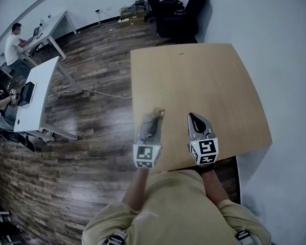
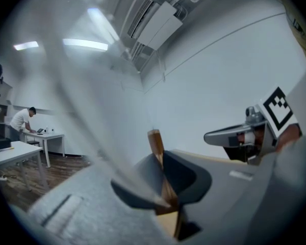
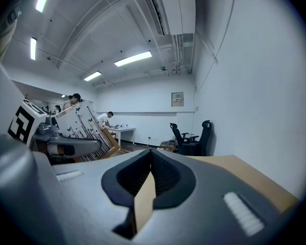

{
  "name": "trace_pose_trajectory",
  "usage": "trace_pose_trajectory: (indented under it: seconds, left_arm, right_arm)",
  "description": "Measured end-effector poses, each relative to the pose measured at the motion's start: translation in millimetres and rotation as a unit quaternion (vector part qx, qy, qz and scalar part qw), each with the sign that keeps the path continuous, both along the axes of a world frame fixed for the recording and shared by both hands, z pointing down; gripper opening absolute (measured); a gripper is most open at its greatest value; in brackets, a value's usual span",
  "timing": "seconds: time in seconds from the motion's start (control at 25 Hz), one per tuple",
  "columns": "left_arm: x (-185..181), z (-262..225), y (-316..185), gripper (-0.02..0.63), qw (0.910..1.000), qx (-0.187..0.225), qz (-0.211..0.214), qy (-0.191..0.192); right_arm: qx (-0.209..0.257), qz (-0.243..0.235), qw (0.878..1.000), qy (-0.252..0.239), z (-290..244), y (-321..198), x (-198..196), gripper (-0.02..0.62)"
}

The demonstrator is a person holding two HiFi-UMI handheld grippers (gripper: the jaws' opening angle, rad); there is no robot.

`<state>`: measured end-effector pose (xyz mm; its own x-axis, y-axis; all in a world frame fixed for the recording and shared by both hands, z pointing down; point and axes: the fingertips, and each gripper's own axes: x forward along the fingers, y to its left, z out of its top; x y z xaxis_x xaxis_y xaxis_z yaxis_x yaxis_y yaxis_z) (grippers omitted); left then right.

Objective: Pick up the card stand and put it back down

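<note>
The card stand (image 1: 152,121) is a wooden base with a clear pane that holds a white printed card. My left gripper (image 1: 153,115) is shut on it near the front left edge of the wooden table (image 1: 204,75). In the left gripper view the wooden base (image 2: 158,152) is pinched between the jaws of the left gripper (image 2: 163,180), and the pane blurs across the picture. The right gripper view shows the stand (image 3: 86,129) tilted at the left. My right gripper (image 1: 194,117) hovers beside it, shut and empty; in its own view the right gripper (image 3: 150,160) has its jaws touching.
The table stands against a white wall on the right. Black office chairs (image 1: 176,9) are beyond its far edge. White desks (image 1: 35,96) and a seated person (image 1: 13,45) are far to the left, with a cable (image 1: 102,93) on the wooden floor.
</note>
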<state>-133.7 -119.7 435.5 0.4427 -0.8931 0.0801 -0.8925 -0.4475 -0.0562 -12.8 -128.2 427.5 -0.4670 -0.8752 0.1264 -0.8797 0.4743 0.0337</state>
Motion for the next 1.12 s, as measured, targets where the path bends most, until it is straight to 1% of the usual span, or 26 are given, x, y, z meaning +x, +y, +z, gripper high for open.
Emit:
trace_pose_trajectory:
  seconds: [0.24,0.48,0.68,0.84,1.12]
  left_arm:
    - [5,16,-7,0.044,0.9995,-0.021,0.02,-0.009]
    - [28,29,-28,0.046,0.9973,-0.04,0.056,-0.023]
    - [52,35,-52,0.046,0.994,-0.051,0.088,-0.039]
    - [71,45,-82,0.047,0.9896,-0.054,0.116,-0.065]
    - [97,45,-158,0.046,0.9793,-0.048,0.163,-0.111]
  right_arm:
    - [-0.015,0.017,1.0,-0.001,8,-3,23,0.005]
    - [-0.03,0.042,0.999,-0.004,22,-10,56,0.005]
    - [-0.049,0.071,0.996,-0.008,36,-16,88,0.005]
    - [-0.068,0.092,0.993,-0.017,53,-22,114,0.005]
    - [-0.095,0.122,0.988,-0.03,77,-53,152,0.005]
